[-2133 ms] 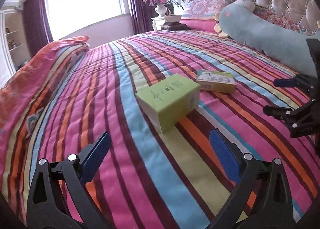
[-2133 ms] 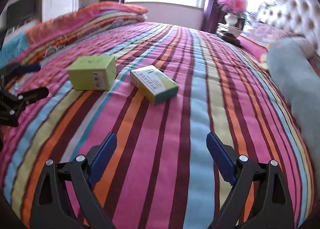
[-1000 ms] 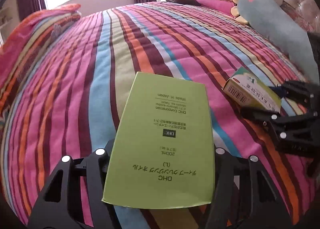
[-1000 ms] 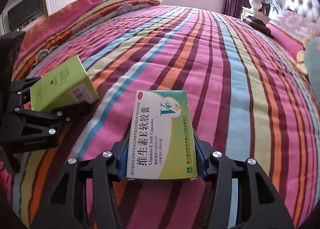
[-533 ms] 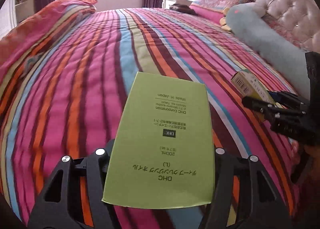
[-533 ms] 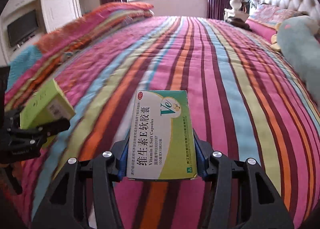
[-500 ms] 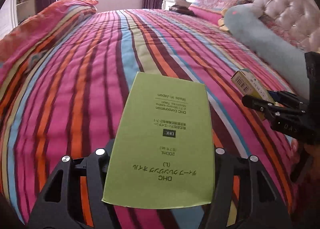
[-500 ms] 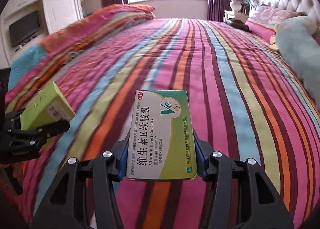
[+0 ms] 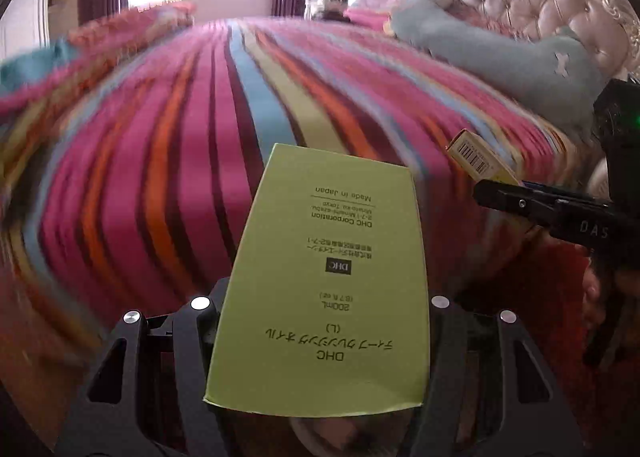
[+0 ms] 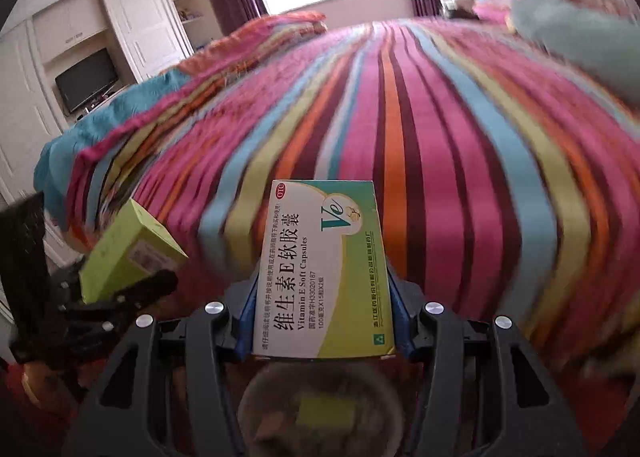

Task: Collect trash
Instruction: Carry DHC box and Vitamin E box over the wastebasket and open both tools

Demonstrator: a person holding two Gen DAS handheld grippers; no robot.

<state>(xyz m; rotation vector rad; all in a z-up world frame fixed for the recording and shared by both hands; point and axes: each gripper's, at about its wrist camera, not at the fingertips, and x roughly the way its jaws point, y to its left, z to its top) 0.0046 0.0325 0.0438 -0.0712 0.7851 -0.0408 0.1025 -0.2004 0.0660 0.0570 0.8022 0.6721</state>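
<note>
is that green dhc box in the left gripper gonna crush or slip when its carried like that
The green DHC box looks like thin printed card, so hard squeezing could dent it; its faces show flat and uncreased. The left gripper clamps only its near end, leaving most overhanging, so it may pivot. As trash it is probably empty and light, though that cannot be seen.

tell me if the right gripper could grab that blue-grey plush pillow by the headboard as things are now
Probably not. The right gripper is already shut on the vitamin E box, so its jaws are full. The plush pillow lies far across the striped bed.
</note>
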